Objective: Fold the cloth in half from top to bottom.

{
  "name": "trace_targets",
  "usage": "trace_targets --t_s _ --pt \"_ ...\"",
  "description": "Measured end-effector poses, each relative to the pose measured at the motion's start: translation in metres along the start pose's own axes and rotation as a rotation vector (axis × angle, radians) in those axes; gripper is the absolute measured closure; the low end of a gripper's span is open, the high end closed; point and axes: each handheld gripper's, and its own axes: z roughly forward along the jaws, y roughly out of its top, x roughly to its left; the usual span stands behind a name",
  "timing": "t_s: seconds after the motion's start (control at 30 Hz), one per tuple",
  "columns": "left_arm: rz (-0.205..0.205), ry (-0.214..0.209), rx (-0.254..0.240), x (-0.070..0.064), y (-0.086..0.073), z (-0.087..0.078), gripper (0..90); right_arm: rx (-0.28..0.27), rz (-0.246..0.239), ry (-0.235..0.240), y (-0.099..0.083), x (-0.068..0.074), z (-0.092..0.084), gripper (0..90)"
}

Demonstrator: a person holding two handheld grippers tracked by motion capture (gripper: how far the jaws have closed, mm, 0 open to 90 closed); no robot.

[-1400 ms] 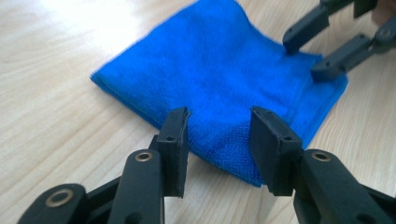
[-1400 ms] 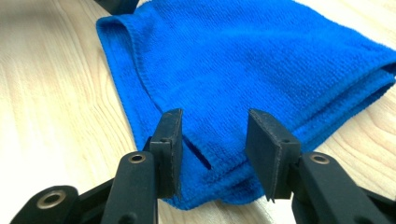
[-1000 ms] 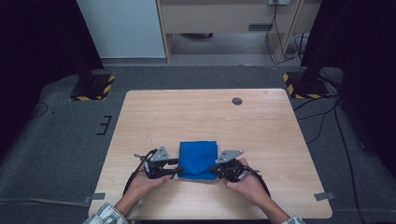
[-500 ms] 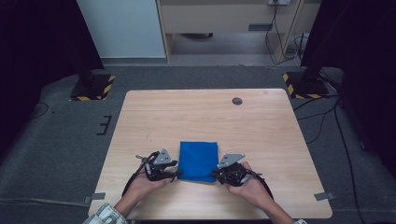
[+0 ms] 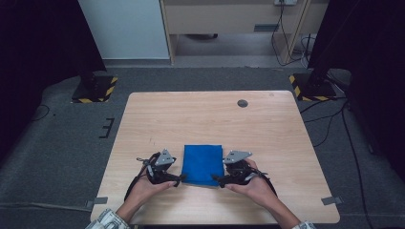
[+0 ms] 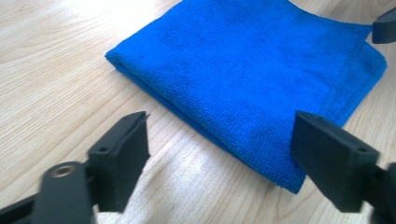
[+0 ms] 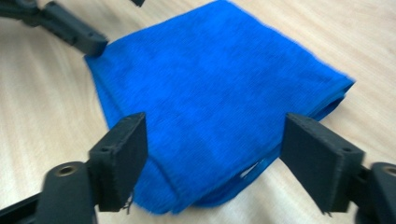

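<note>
Left tongs [image 5: 180,179] and right tongs [image 5: 216,180] just opened, releasing folded blue cloth [image 5: 203,163].

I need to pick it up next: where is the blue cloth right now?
In the high view the folded blue cloth lies flat near the table's front edge, between the left gripper and right gripper.

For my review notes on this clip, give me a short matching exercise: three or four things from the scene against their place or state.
Things:
1. blue cloth
2. left gripper
3. right gripper
4. dark round spot

Places or states:
A. far part of the table, right of its middle
B. open at the cloth's near left corner
C. folded flat between the two grippers
D. open at the cloth's near right corner

Pairs: 1-C, 2-B, 3-D, 4-A
</note>
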Motion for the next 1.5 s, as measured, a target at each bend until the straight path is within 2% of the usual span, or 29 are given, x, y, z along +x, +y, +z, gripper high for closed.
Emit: trace_targets --t_s 0.1,0.2,0.43,0.6,0.83,1.17,1.37,1.5 --pt "-0.017 0.004 -0.006 0.001 0.001 -0.001 11.1 -0.002 0.023 0.004 0.003 -0.003 0.003 14.2" --pt "-0.024 0.012 -0.010 0.002 0.002 -0.001 9.3 0.007 0.022 -0.013 0.005 -0.005 0.006 10.5" --pt "-0.023 0.023 -0.030 0.004 0.011 -0.001 6.9 0.019 0.045 -0.042 0.011 -0.010 0.010 9.4" --pt "-0.022 0.029 -0.013 0.003 0.018 0.003 2.4 0.023 0.054 -0.064 0.016 -0.013 0.012 9.4" --pt "-0.020 0.010 -0.018 0.004 0.030 0.007 2.8 0.010 0.054 -0.075 0.028 -0.018 0.009 8.8" --pt "-0.013 0.021 -0.037 0.016 0.055 0.000 3.6 -0.004 0.071 -0.116 0.042 -0.031 0.005 8.4" --pt "-0.013 0.035 -0.036 0.025 0.060 -0.003 3.8 -0.014 0.070 -0.131 0.047 -0.039 -0.002 8.1" --pt "-0.028 0.053 -0.037 0.032 0.058 -0.006 3.7 -0.023 0.078 -0.144 0.050 -0.047 -0.007 7.9"
